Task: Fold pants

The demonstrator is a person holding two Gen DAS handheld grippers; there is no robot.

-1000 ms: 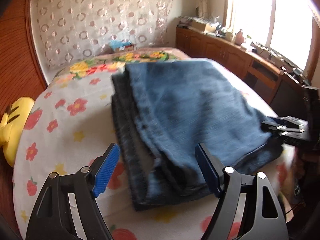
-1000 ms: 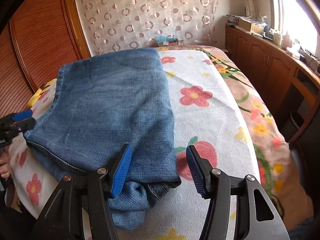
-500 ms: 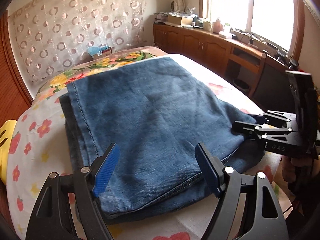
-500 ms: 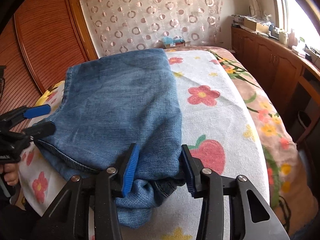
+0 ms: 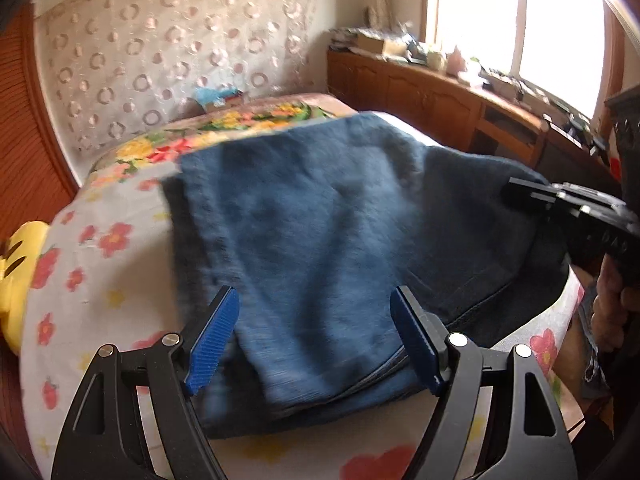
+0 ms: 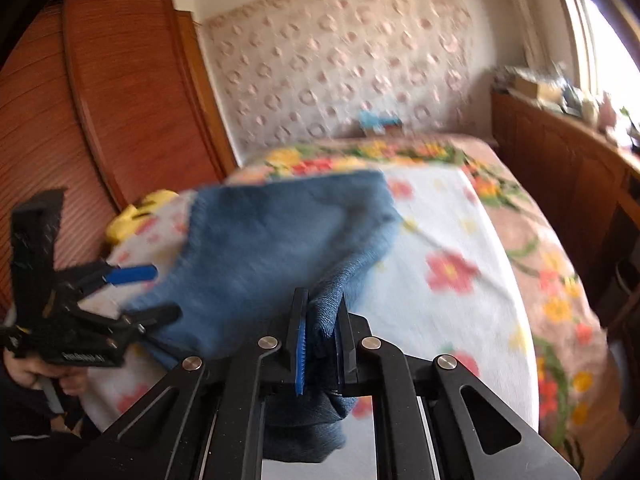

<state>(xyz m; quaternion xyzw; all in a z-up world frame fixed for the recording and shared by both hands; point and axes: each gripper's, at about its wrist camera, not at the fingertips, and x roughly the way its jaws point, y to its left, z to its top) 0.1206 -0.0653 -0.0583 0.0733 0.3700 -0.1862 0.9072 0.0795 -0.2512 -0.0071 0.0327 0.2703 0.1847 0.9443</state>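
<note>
Since a second earlier, the right claw [image 6: 320, 340] had been closing its jaws, and it now pinched a bunched corner of the blue jeans [image 6: 272, 256] tight between its pads; that corner had risen off the bed [image 6: 452, 304], so the denim sloped up to the claw and a fold hung below it. The left claw [image 5: 316, 336] had kept its jaws wide apart, hovering over the near edge of the jeans with nothing gripped; whether its blue pads [image 5: 212, 344] touched the cloth could not be told through the blur. The jeans [image 5: 320, 232] lay folded on the flowered bedspread [image 5: 92, 280], the rest of the pile flat on the bed. A yellow plush toy [image 5: 16, 268] sat at the bed's left edge beside the wooden wardrobe [image 6: 100, 112]. A hand [image 5: 612, 308] held the right claw's grip at the frame's edge, and in the right wrist view the left claw [image 6: 136, 292] showed open near the jeans' far side.
</note>
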